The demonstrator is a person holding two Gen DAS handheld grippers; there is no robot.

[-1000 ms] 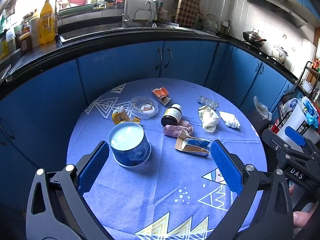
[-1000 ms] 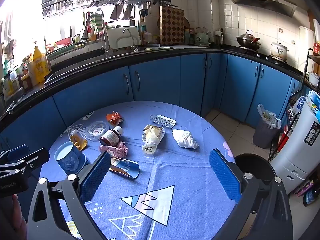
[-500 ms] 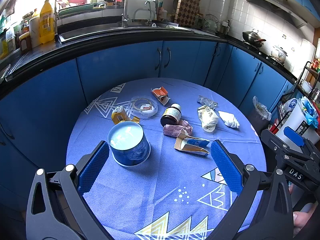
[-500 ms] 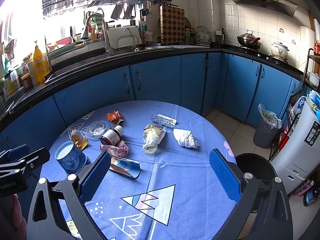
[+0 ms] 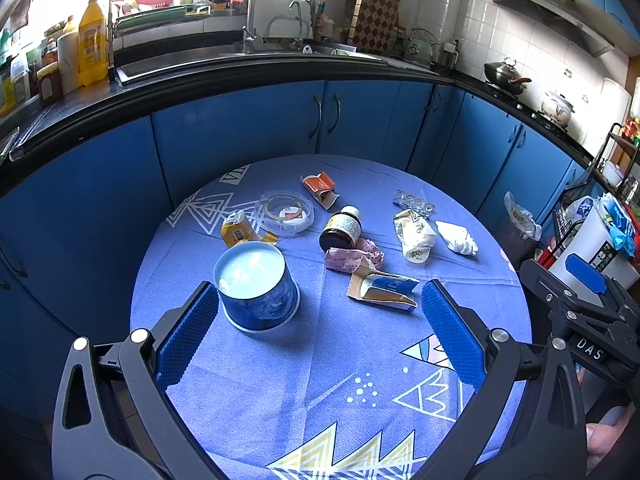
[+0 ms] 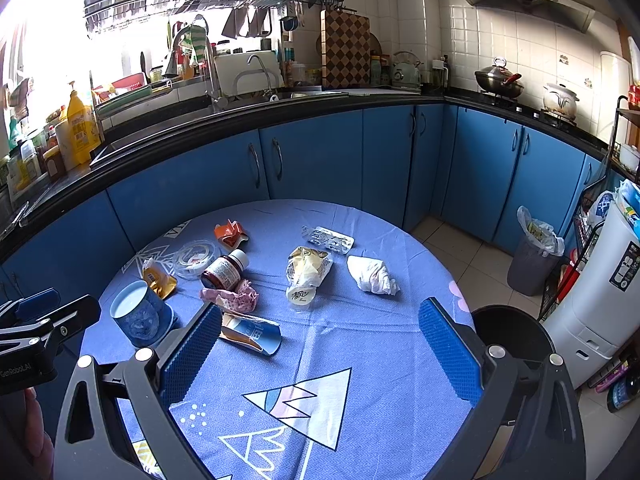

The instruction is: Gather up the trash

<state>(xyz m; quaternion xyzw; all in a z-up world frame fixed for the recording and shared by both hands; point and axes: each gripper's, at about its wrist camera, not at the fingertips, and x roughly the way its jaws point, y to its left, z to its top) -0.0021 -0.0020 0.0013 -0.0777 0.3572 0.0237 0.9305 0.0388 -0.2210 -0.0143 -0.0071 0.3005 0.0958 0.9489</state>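
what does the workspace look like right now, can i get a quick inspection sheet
Surface: round table, blue patterned cloth.
Job's things: blue cup upright; brown bottle on its side; flattened carton; white tissue wad; blister pack; black bin beside the table.
Clutter: clear lid.
Grippers: left gripper and right gripper open, empty, above the table.
Cables: nothing seen.
Surroundings: blue cabinets, sink counter.

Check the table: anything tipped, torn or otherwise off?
The brown bottle lies on its side by the pink wrapper. The blue carton is crushed flat and torn open. The blue cup stands upright. No spill visible. Both claws hang open, holding nothing.
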